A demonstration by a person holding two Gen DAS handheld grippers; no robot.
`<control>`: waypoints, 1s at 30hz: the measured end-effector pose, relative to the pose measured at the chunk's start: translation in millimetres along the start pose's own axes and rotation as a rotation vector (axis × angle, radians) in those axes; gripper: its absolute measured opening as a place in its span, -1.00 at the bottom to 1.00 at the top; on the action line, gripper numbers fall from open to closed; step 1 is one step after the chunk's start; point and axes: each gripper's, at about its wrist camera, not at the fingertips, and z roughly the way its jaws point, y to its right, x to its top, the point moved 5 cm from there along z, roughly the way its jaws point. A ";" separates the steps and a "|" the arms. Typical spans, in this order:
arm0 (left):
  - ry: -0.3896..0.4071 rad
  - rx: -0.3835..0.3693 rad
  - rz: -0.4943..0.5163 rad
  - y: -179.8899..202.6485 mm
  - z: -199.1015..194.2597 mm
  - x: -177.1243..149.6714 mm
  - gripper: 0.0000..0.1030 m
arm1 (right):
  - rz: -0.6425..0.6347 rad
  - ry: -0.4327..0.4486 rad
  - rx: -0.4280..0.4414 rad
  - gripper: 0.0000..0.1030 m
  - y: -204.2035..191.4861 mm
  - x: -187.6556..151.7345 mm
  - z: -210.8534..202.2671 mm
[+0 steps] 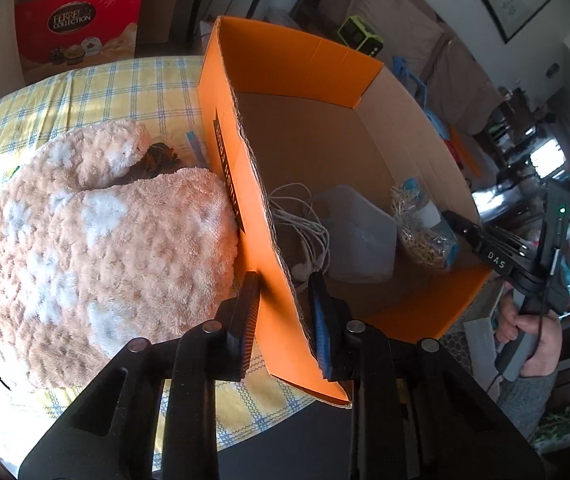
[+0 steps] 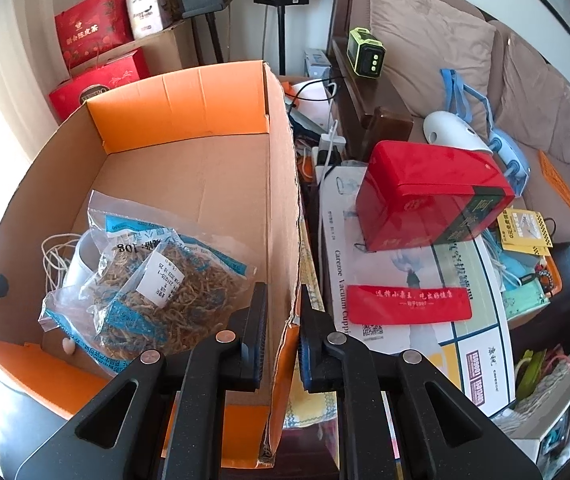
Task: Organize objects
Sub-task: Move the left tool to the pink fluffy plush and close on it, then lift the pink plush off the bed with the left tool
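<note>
An open orange cardboard box [image 1: 317, 60] stands on a yellow checked tablecloth [image 1: 105, 88]. My left gripper [image 1: 285, 308] straddles its left wall, one pad on the orange outer face and the other on the brown inner face, shut on the wall. My right gripper [image 2: 283, 332] is shut the same way on the opposite wall; in the left wrist view the right gripper [image 1: 459, 222] shows at that rim, held by a hand [image 1: 533, 332]. Inside the box lie a coiled white cable [image 1: 305, 216], a pale pouch [image 1: 357, 232] and clear bags of dried herbs [image 2: 165, 292].
A fluffy pink-and-white plush item [image 1: 97, 248] presses against the box's left outer wall. To the right of the box lie a red tin [image 2: 433, 196], a white carton [image 2: 405, 280] and loose clutter before a brown sofa [image 2: 425, 40]. A red gift bag [image 1: 81, 24] stands behind.
</note>
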 end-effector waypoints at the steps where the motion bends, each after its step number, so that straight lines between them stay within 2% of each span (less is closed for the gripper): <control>1: 0.003 0.012 0.010 1.2 -0.5 -0.7 -0.56 | -0.002 0.003 -0.003 -0.76 -1.1 0.3 -1.0; 9: 0.024 0.039 0.001 -5.3 -10.8 -8.9 -0.57 | -0.019 0.019 -0.019 -0.75 -15.3 8.2 0.0; 17: 0.035 0.048 -0.028 -21.4 -22.8 -13.7 -0.57 | -0.043 0.009 0.007 -0.75 -33.5 10.8 8.2; 26: 0.032 0.041 -0.040 -29.4 -29.8 -16.4 -0.54 | -0.066 0.013 0.015 -0.74 -45.4 12.4 11.4; 28: 0.034 0.003 -0.053 -31.6 -35.7 -15.8 -0.55 | -0.076 0.014 -0.006 -0.75 -47.0 12.8 14.1; 29: 0.049 -0.003 -0.057 -32.6 -42.1 -14.5 -0.48 | -0.079 0.012 -0.015 -0.75 -46.8 12.2 15.9; 30: 0.067 0.001 -0.055 -32.9 -49.9 -13.3 -0.26 | -0.078 0.005 -0.015 -0.75 -45.9 11.0 18.1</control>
